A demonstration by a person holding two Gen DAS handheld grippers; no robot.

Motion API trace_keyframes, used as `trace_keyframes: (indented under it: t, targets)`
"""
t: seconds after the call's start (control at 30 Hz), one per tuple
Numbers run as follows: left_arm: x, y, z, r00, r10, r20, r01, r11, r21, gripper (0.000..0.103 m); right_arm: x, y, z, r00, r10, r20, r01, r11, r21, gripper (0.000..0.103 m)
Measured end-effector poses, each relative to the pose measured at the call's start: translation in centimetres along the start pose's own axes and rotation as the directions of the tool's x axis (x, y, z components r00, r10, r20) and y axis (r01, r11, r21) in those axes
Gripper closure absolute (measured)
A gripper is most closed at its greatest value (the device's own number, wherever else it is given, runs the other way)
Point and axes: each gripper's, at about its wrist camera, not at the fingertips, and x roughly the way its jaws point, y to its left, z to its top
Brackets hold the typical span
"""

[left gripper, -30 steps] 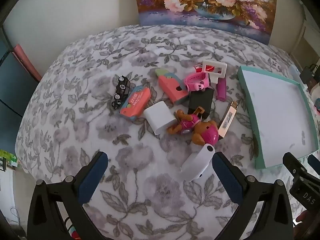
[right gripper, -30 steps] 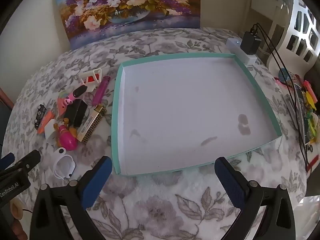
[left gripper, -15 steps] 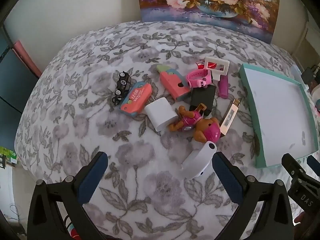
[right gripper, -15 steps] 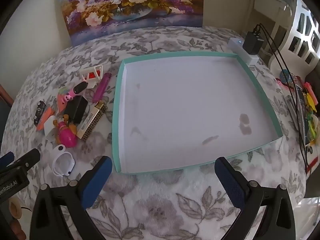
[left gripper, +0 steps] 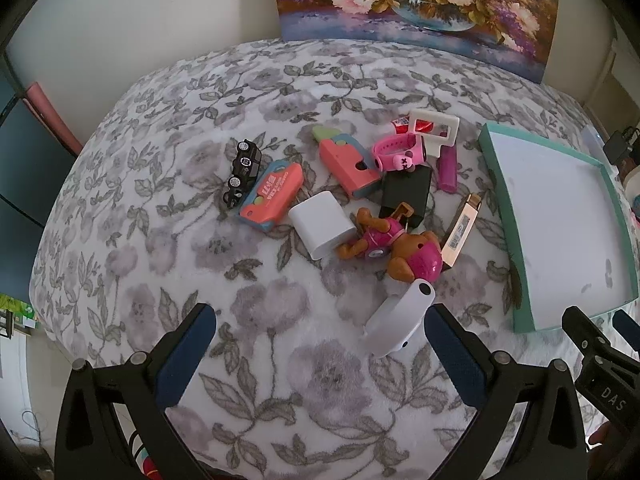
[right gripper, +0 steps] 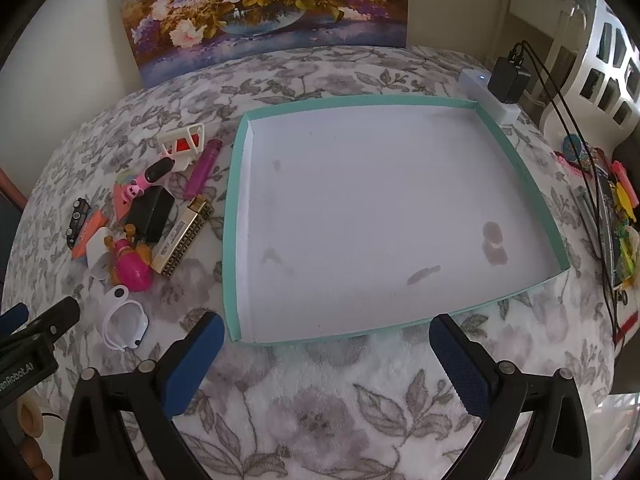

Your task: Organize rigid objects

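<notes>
A pile of small rigid things lies on the floral blanket: a black toy car (left gripper: 241, 172), an orange case (left gripper: 272, 196), a white charger block (left gripper: 321, 230), a brown-and-pink toy dog (left gripper: 394, 249), a white band (left gripper: 400, 318), a pink watch (left gripper: 396, 153), a black box (left gripper: 406, 196) and a harmonica (right gripper: 185, 236). A shallow teal-rimmed tray (right gripper: 236, 208) with a white floor lies to their right, holding nothing. My left gripper (left gripper: 318, 344) is open above the blanket, just short of the white band. My right gripper (right gripper: 326, 354) is open at the tray's near edge.
A flower painting (right gripper: 256, 12) leans on the wall behind. A white power strip with a black adapter (right gripper: 506, 80) and cables lies at the far right, beside a heap of bright items (right gripper: 624, 216). The blanket drops off at the left edge.
Both grippers have drawn back and risen slightly, so the pile and the tray sit a little farther off. Nothing on the blanket has moved.
</notes>
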Motion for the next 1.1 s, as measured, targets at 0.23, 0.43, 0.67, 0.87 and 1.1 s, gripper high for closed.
trace_keyframes:
  t: [0.23,0.43,0.67,0.87,1.1]
  targets:
    - [0.18,-0.07,-0.09,1.000,0.004,-0.002,-0.004,1.000,0.010,0.000,0.16,-0.15,-0.05,1.000,0.001,-0.004,-0.001,1.000,0.005,0.000]
    - [0.24,-0.11,-0.16,1.000,0.007,-0.004,-0.007,1.000,0.014,0.000,0.17,-0.29,-0.02,1.000,-0.004,-0.001,0.004,1.000,0.010,0.000]
    - [0.27,-0.13,-0.19,1.000,0.007,-0.004,-0.007,1.000,0.015,0.000,0.18,-0.32,-0.01,1.000,-0.004,-0.001,0.004,1.000,0.009,0.000]
    - [0.27,-0.14,-0.21,1.000,0.007,-0.004,-0.007,1.000,0.015,0.000,0.21,-0.36,0.00,1.000,-0.004,-0.001,0.004,1.000,0.009,0.000]
    - [0.32,-0.29,-0.31,1.000,0.003,-0.001,-0.003,1.000,0.024,0.000,0.32,-0.41,-0.10,1.000,-0.004,-0.003,0.004,1.000,0.007,0.000]
